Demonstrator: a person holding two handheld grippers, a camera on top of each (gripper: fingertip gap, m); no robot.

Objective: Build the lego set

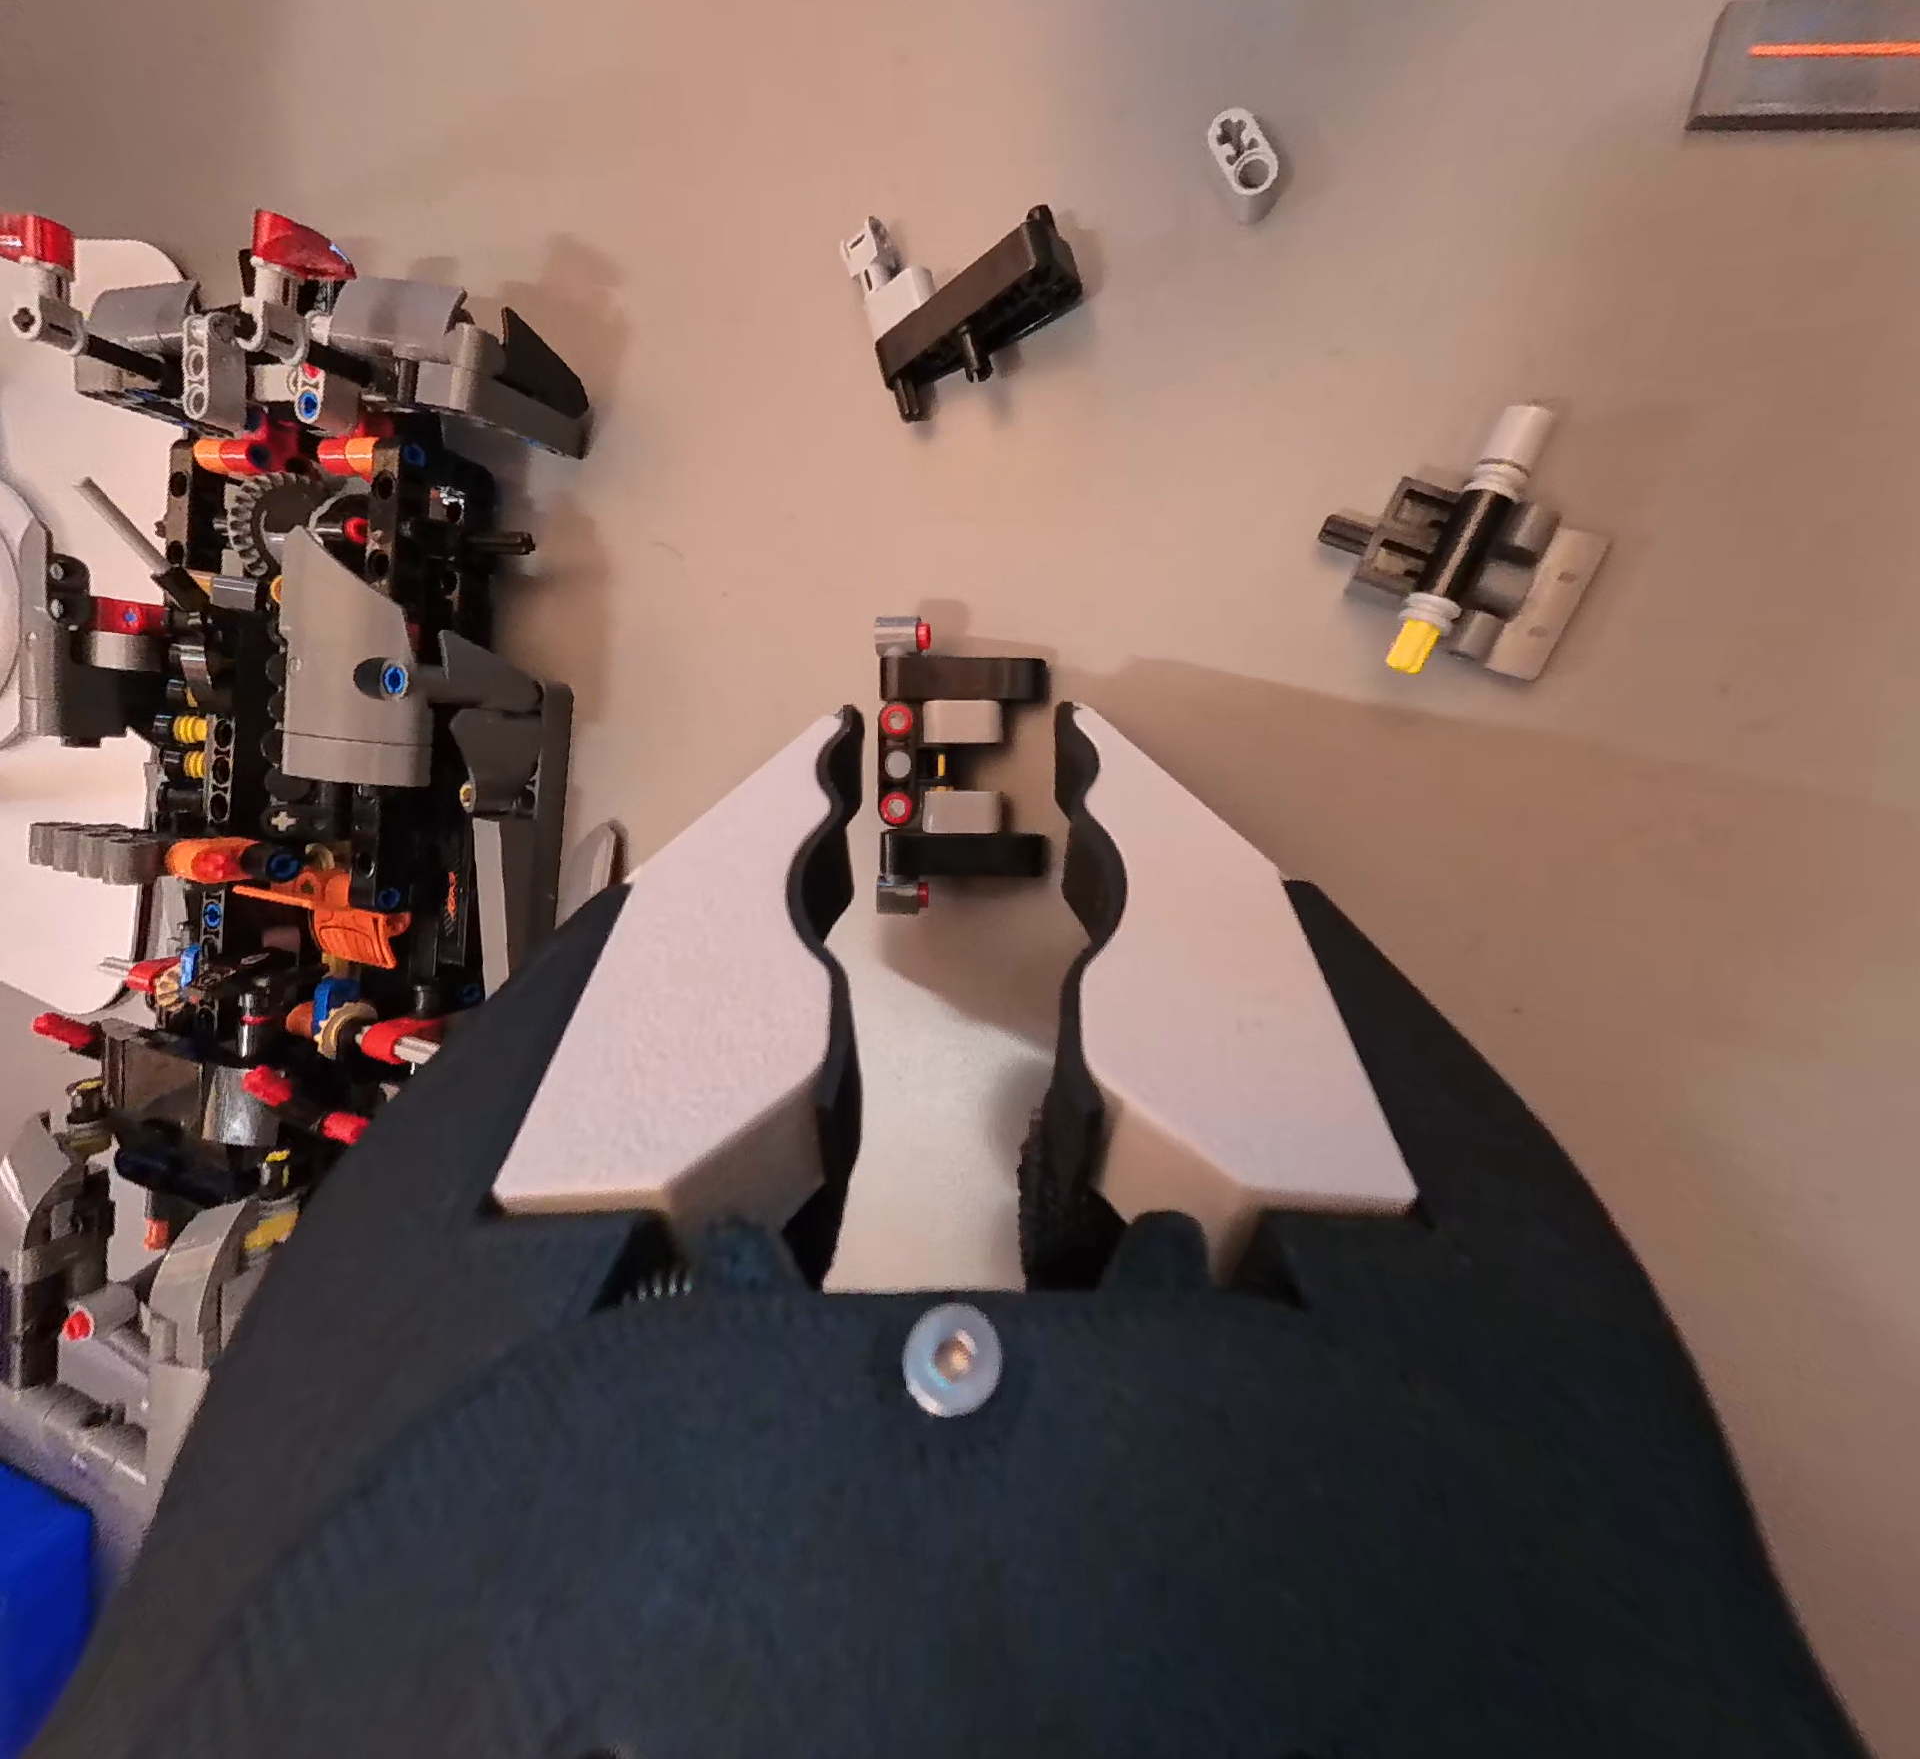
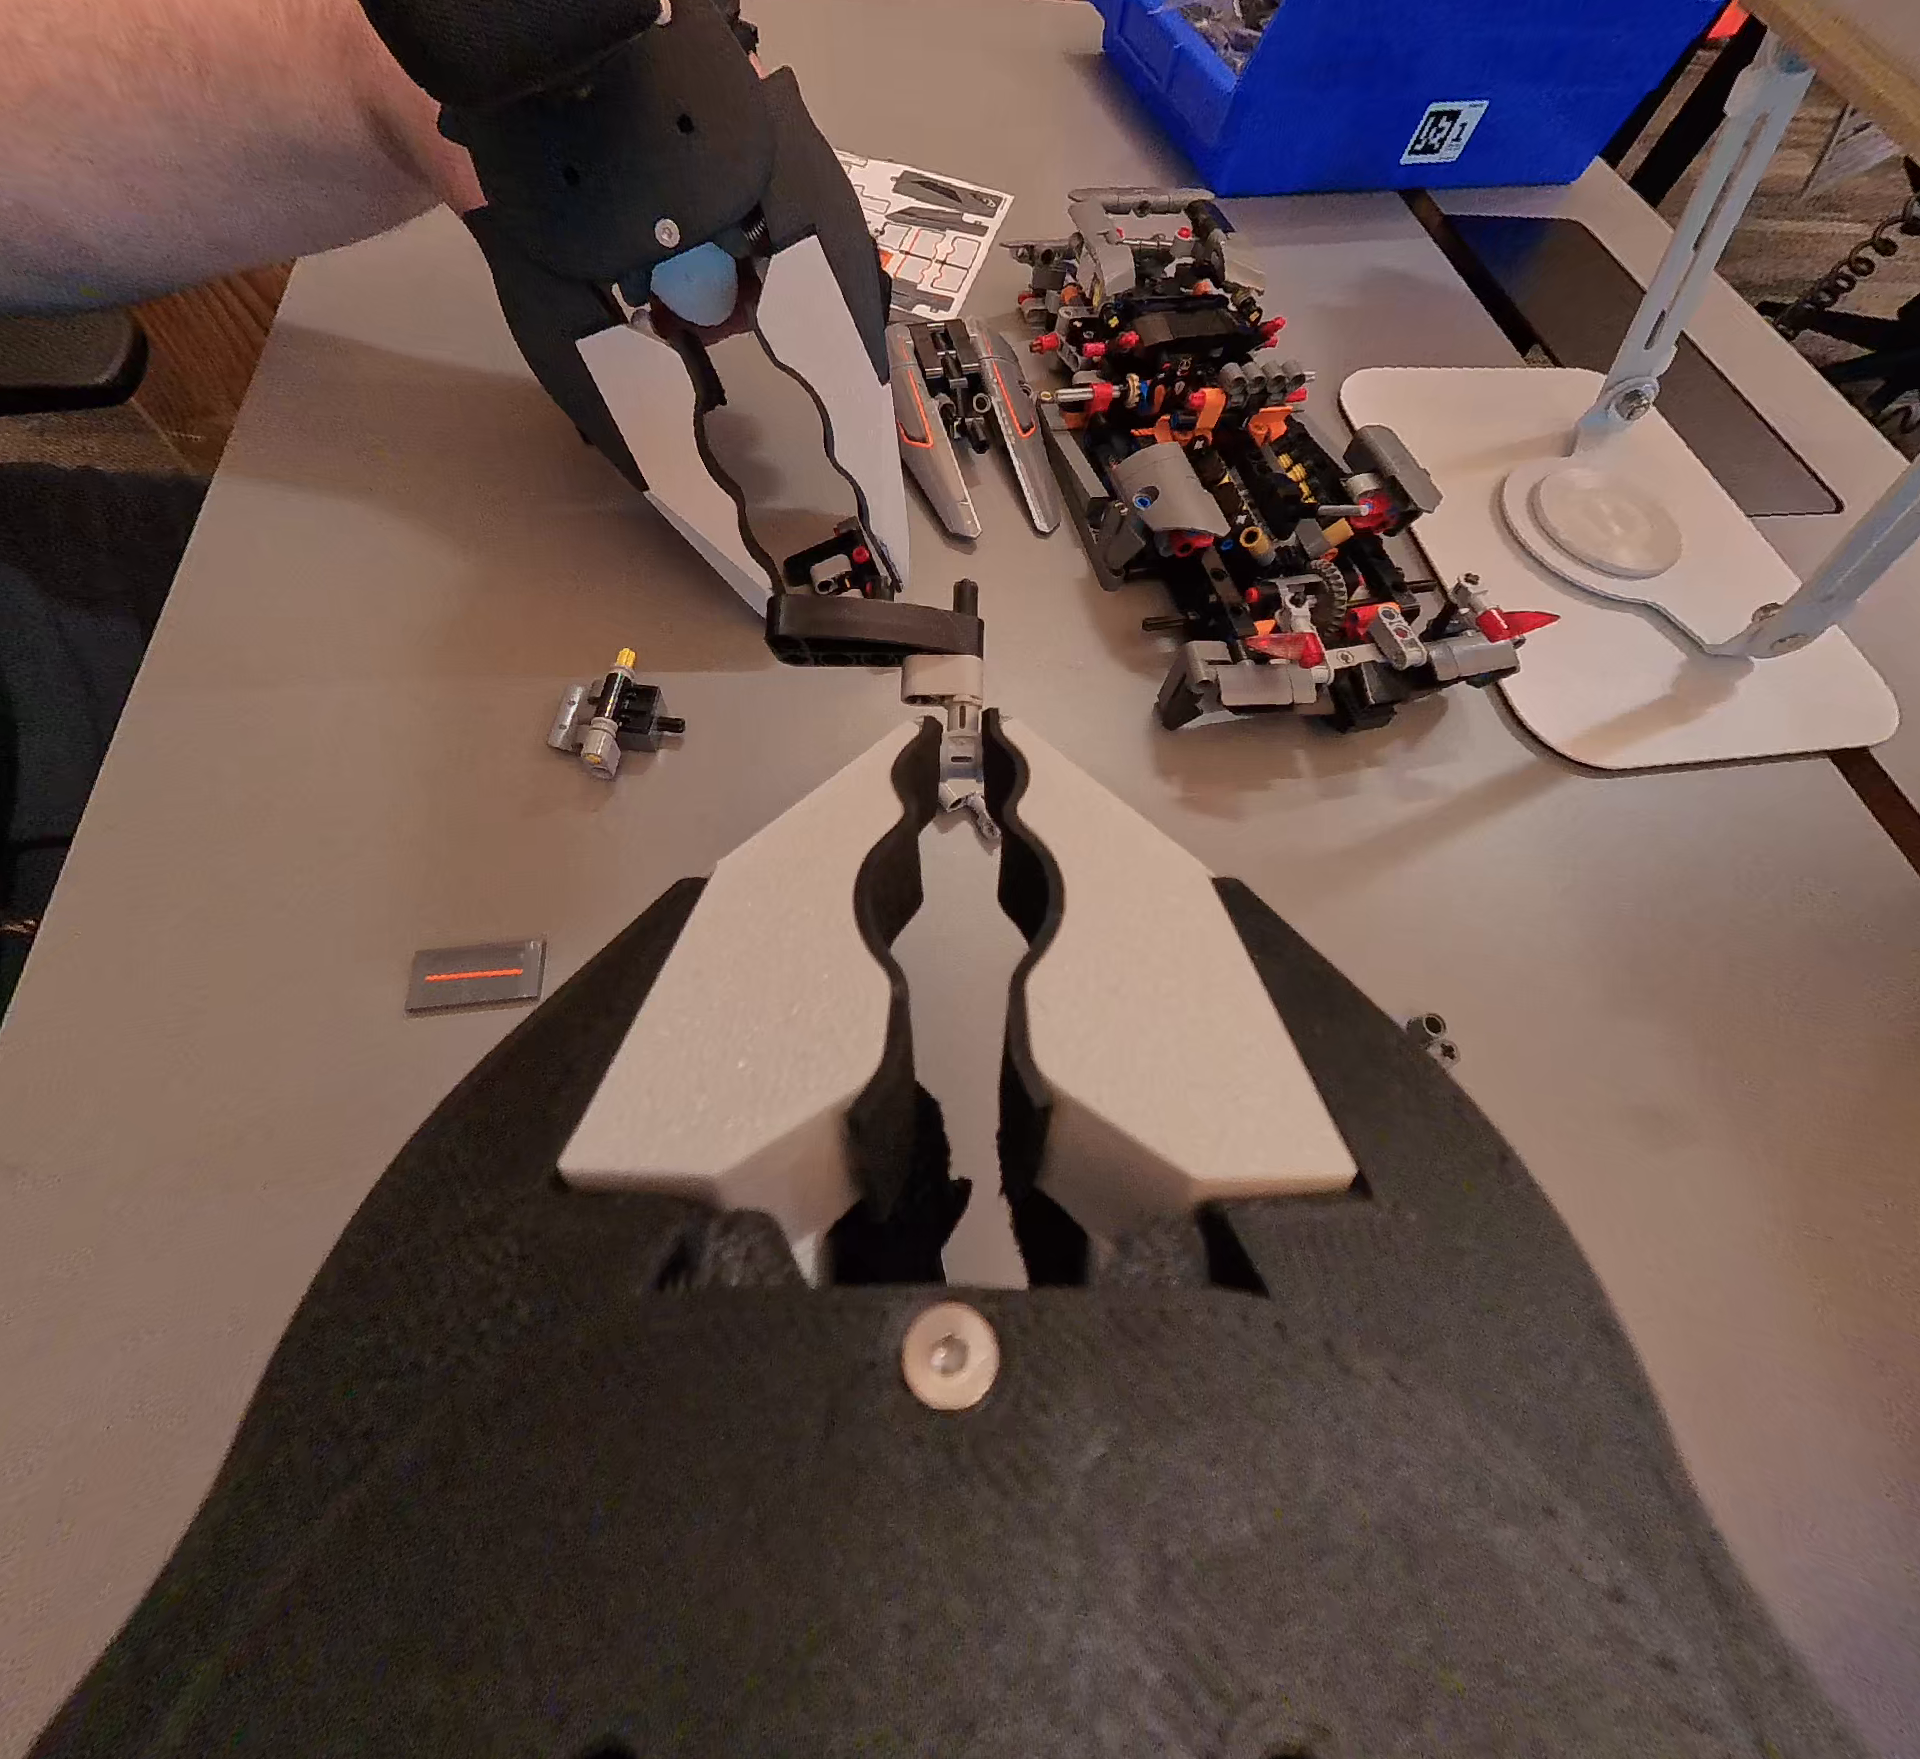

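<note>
A small black and grey subassembly with red pins (image 1: 961, 764) lies on the table. My left gripper (image 1: 956, 717) is open and points down at it, one finger on each side, without closing on it; the right wrist view shows the same (image 2: 831, 579). A black beam with a white connector (image 1: 982, 301) lies flat just beyond, with no gripper on it. My right gripper (image 2: 958, 722) is held back above the table, empty, its jaws a narrow gap apart. The connector's grey end (image 2: 961, 764) shows through that gap. The half-built car chassis (image 2: 1247, 483) lies beside them.
A small block with a yellow axle (image 1: 1465, 546), a grey tile with an orange line (image 1: 1808, 62) and a loose grey connector (image 1: 1247, 163) lie around. Two grey panels (image 2: 966, 431), a sticker sheet (image 2: 935, 223), a blue bin (image 2: 1403, 68) and a white lamp base (image 2: 1621, 566) stand farther off. Left tips to right tips: about 15 cm.
</note>
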